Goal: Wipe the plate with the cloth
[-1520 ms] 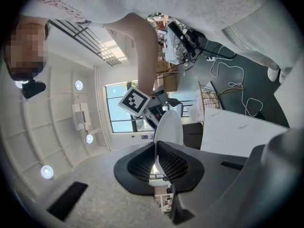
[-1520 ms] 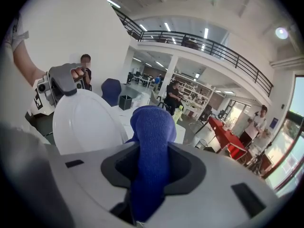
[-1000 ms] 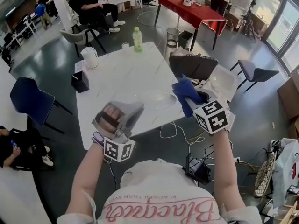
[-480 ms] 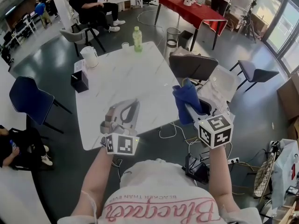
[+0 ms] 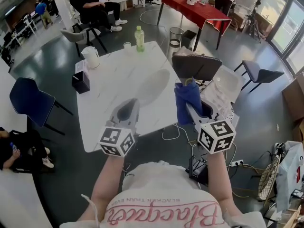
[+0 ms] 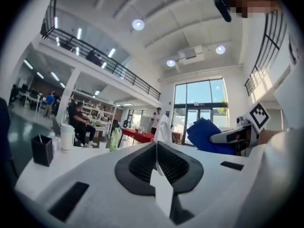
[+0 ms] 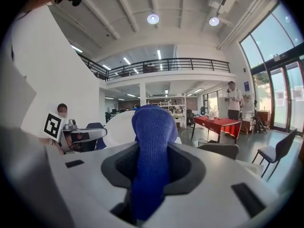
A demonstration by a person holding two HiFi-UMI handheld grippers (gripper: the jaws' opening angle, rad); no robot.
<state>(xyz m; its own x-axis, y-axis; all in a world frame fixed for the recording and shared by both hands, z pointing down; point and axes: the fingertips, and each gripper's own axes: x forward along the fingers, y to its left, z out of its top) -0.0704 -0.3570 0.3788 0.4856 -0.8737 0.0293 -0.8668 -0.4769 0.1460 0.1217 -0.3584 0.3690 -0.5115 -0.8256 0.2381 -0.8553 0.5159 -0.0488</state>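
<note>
A clear round plate (image 5: 154, 86) is held up over the table's near edge, with my left gripper (image 5: 129, 109) shut on its rim. In the left gripper view the plate (image 6: 162, 125) shows edge-on, rising from between the closed jaws of the left gripper (image 6: 157, 152). My right gripper (image 5: 188, 107) is shut on a blue cloth (image 5: 186, 100), which stands up just right of the plate. The cloth (image 7: 151, 146) fills the right gripper (image 7: 151, 177); beyond it the plate (image 7: 118, 126) appears as a pale disc. Plate and cloth are close; I cannot tell whether they touch.
A white marble table (image 5: 109, 77) carries a green bottle (image 5: 139, 39), a white jug (image 5: 91, 57), a small cup (image 5: 127, 46) and a black box (image 5: 81, 82). A grey chair (image 5: 197, 65) stands to the right, a blue chair (image 5: 28, 101) to the left. People sit at the back.
My left gripper has rolled about a quarter turn and shifted right, bringing the plate from low and flat to standing beside the cloth. The right gripper with the cloth has drawn in slightly.
</note>
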